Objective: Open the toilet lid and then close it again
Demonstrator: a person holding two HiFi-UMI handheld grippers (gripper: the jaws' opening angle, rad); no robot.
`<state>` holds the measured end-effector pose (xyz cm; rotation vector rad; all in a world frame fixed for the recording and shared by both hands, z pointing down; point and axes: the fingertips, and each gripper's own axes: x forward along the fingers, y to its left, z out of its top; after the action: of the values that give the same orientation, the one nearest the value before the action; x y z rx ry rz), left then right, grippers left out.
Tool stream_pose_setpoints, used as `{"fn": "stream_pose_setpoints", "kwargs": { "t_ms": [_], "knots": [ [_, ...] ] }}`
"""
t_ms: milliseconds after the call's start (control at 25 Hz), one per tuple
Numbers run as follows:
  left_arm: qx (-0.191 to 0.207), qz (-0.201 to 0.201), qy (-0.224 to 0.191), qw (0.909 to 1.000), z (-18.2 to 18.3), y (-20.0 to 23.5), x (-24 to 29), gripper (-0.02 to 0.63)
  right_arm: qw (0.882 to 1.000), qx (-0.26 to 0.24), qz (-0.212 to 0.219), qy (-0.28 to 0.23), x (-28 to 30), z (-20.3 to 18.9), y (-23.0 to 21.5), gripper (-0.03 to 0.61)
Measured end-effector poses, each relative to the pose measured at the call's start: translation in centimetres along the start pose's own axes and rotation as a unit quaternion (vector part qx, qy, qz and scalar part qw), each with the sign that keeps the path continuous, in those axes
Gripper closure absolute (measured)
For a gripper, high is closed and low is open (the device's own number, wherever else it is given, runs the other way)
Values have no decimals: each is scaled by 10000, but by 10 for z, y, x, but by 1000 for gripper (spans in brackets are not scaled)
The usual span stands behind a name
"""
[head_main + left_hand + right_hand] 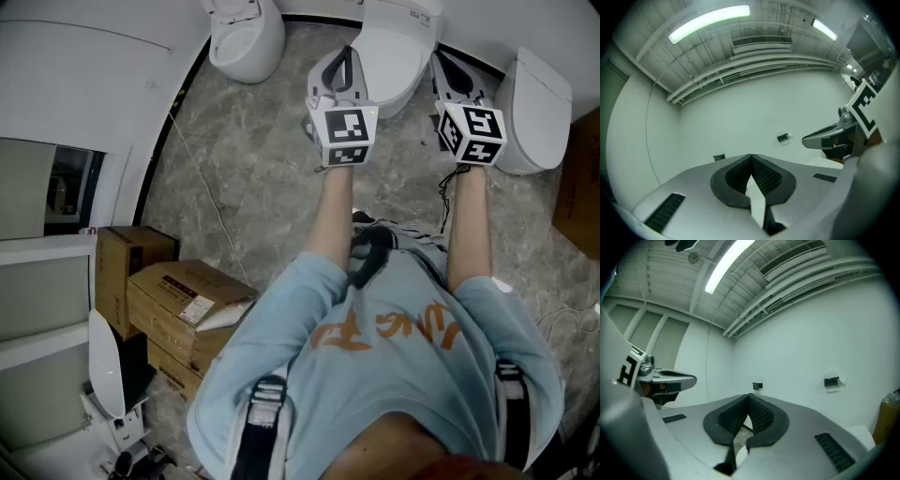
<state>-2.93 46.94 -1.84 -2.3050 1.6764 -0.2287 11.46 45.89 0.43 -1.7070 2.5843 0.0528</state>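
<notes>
Grey marble floor [253, 178]. Toilet lid [394, 52] down. Left gripper [343, 64] and right gripper [450, 70] held level near it, both closed, empty. Task looks unstarted or finished; can't tell which.

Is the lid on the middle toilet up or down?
Down: the lid shows a smooth unbroken top in the head view.

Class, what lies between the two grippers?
In the head view, the front of the middle toilet's closed lid shows between the left gripper and right gripper.
</notes>
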Motion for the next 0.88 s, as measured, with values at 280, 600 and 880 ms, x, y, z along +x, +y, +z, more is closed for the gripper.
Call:
{"fn": "stream_pose_setpoints", "kwargs": {
  "t_ms": [280, 600, 880],
  "knots": [
    [-363, 252, 168, 9989, -23, 31, 2, 591, 9989, 410, -169, -171, 15, -4, -15, 566],
    [-392, -53, -57, 9992, -21, 38, 46, 591, 9987, 503, 11, -70, 62, -16, -23, 566],
    [-1102, -239, -44, 9936, -72, 60, 140, 591, 9980, 627, -22, -69, 127, -36, -66, 566]
  ]
}}
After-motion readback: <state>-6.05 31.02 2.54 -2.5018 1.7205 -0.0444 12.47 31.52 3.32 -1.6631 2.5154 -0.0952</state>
